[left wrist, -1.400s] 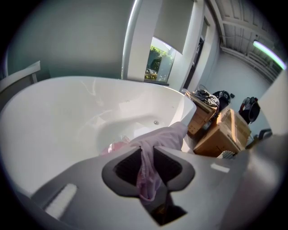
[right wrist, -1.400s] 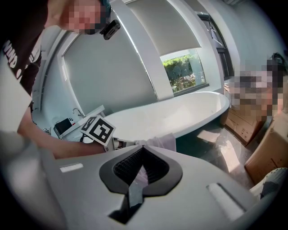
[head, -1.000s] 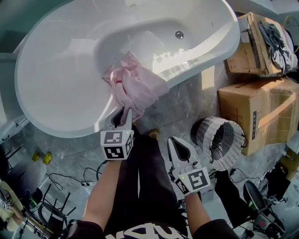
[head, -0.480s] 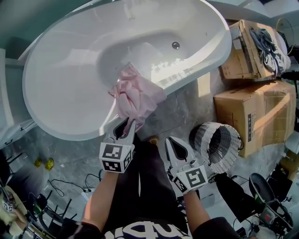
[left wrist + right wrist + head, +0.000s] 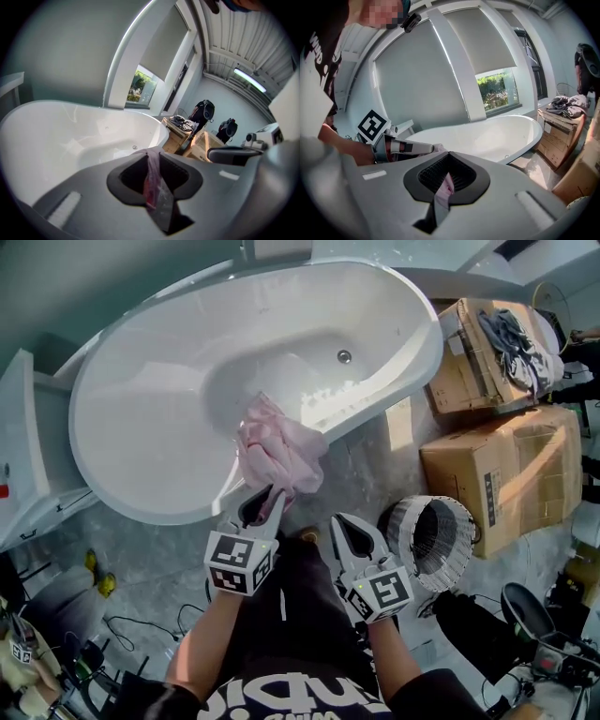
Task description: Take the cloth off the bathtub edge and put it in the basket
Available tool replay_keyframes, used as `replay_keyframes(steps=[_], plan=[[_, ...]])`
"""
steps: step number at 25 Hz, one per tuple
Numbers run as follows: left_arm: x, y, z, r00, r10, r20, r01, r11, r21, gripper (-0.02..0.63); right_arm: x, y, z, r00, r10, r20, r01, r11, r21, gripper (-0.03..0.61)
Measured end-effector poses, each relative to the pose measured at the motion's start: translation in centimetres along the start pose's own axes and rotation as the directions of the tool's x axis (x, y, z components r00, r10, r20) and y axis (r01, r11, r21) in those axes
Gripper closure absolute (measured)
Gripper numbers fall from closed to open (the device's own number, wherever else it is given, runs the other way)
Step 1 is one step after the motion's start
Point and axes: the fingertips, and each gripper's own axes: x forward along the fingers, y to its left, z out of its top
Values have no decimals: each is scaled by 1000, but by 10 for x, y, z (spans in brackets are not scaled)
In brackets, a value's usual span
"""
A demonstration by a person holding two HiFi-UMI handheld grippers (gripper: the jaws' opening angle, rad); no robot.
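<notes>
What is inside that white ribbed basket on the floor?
Nothing shows: the white ribbed basket reveals only its own striped inner wall, though its near side hides part of the bottom. The pink cloth hangs from the left gripper.

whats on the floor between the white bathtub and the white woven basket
Nothing stands there: in the head view only bare grey floor, with one bright patch, separates the white oval bathtub from the white woven basket.
</notes>
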Motion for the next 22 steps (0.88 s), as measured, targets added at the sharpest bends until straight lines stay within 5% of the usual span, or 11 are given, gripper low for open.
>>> replay_keyframes(steps=[22], plan=[[-89, -126, 144, 960, -221, 171, 186, 962, 200, 540, -84, 32, 135, 967, -45, 249, 76, 990, -116, 572]])
